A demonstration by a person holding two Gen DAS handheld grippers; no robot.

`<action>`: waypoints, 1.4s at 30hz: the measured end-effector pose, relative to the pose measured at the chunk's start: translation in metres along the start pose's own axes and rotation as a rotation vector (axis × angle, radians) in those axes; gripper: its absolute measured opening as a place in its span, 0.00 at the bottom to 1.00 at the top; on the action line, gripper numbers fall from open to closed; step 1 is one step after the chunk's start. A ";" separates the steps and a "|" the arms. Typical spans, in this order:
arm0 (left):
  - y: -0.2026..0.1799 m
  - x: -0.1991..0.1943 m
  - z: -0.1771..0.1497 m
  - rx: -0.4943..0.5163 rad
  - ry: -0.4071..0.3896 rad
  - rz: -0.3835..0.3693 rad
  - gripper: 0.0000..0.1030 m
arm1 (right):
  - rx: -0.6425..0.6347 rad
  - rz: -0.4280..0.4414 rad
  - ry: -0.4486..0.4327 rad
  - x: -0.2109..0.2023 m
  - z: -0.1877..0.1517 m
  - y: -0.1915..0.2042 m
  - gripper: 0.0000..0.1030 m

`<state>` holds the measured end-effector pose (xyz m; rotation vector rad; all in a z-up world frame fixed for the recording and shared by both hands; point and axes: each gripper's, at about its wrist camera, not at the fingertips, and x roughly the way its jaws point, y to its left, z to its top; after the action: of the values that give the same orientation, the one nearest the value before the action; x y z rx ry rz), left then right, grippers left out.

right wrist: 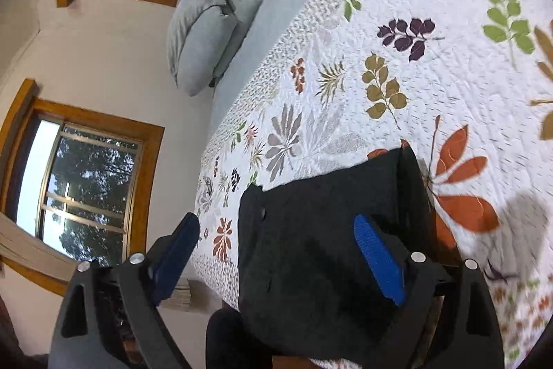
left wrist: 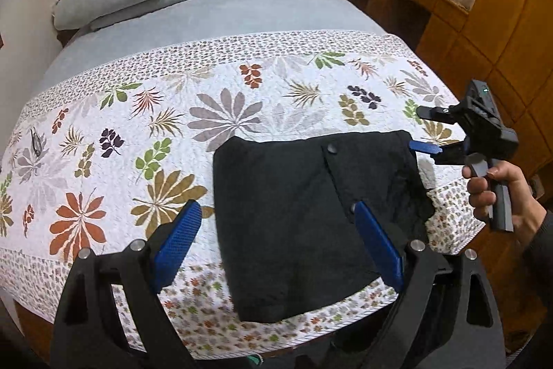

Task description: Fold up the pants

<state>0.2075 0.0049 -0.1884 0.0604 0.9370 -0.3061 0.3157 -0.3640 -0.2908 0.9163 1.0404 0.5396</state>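
The left gripper (left wrist: 278, 244) has its blue ribbed fingers (left wrist: 179, 241) spread wide and empty above the folded black fabric pants (left wrist: 304, 223). The right gripper (right wrist: 276, 258) also stands open, holding nothing, just beside the bundle's edge. The pants lie as a compact rectangle near the bed's front edge on the white quilted leaf-print bedspread (left wrist: 138, 127), probably released after a fold. No readable brand or writing appears.

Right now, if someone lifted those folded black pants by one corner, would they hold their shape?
Probably not. The black pants lie soft with rumpled edges, so the layers would likely droop and unfold. They look light, and would probably slide across the quilt if pushed, perhaps bunching.
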 end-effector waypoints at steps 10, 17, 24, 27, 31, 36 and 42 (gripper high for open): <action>0.029 0.046 0.005 -0.016 0.087 0.014 0.87 | 0.037 -0.042 0.015 0.006 0.001 -0.033 0.88; 0.054 0.085 0.002 -0.024 0.172 -0.023 0.88 | 0.012 0.016 -0.015 -0.031 -0.014 -0.012 0.91; 0.109 0.123 -0.016 -0.252 0.275 -0.232 0.88 | -0.047 0.103 0.073 -0.031 -0.054 0.015 0.93; 0.117 0.135 -0.028 -0.310 0.291 -0.341 0.88 | -0.036 0.093 0.121 -0.022 -0.069 0.006 0.93; 0.121 0.154 -0.041 -0.373 0.315 -0.493 0.88 | 0.006 0.033 0.156 -0.009 -0.078 -0.020 0.93; 0.131 0.179 -0.049 -0.444 0.360 -0.637 0.88 | -0.017 0.070 0.123 -0.032 -0.065 -0.014 0.95; 0.144 0.211 -0.050 -0.527 0.421 -0.824 0.89 | 0.057 -0.031 0.193 -0.041 -0.045 -0.055 0.97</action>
<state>0.3263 0.1023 -0.3986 -0.7901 1.4096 -0.8142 0.2559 -0.4074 -0.3264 0.9096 1.2472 0.5833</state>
